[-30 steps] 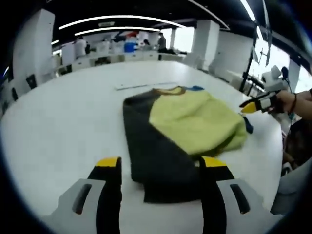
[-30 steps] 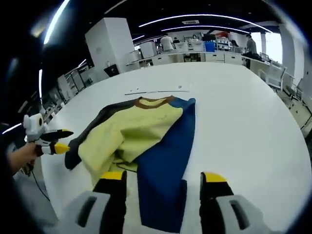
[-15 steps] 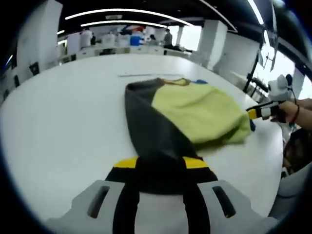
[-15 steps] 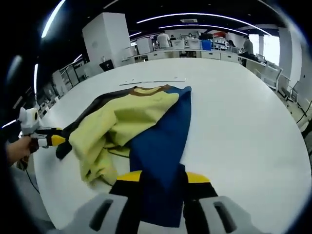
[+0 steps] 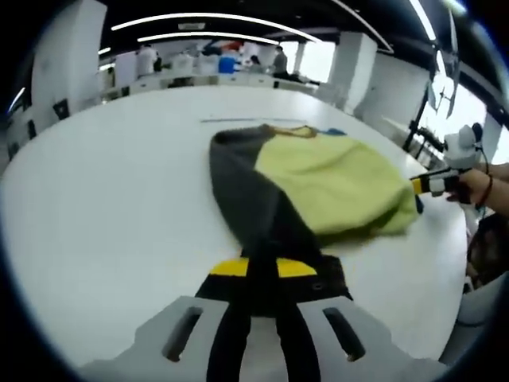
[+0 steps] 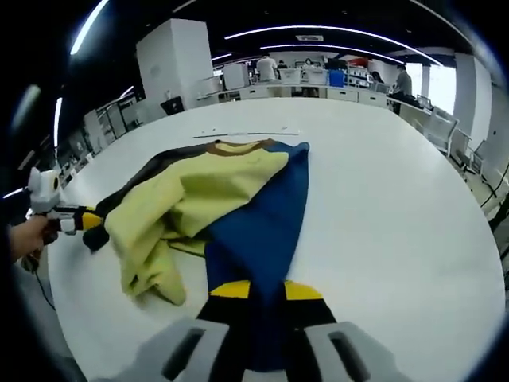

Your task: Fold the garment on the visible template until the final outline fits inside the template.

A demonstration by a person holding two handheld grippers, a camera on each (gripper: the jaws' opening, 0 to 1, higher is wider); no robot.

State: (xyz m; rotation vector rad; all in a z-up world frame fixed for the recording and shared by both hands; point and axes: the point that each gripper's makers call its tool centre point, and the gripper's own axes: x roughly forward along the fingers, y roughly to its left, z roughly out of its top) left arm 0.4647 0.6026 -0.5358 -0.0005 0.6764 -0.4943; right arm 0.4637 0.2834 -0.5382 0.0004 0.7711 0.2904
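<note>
Garment: it lies on the white table, yellow body in the middle.
Your left claw: closed on the dark sleeve.
Your right claw: closed on the blue sleeve.

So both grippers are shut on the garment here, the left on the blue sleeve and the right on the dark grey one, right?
Swapped. The left gripper is shut on the dark grey sleeve, seen in the left gripper view; the right gripper is shut on the blue sleeve, seen in the right gripper view.

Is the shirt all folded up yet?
No. The shirt lies mostly spread on the table, its yellow part rumpled, each gripper pinching one sleeve end.
</note>
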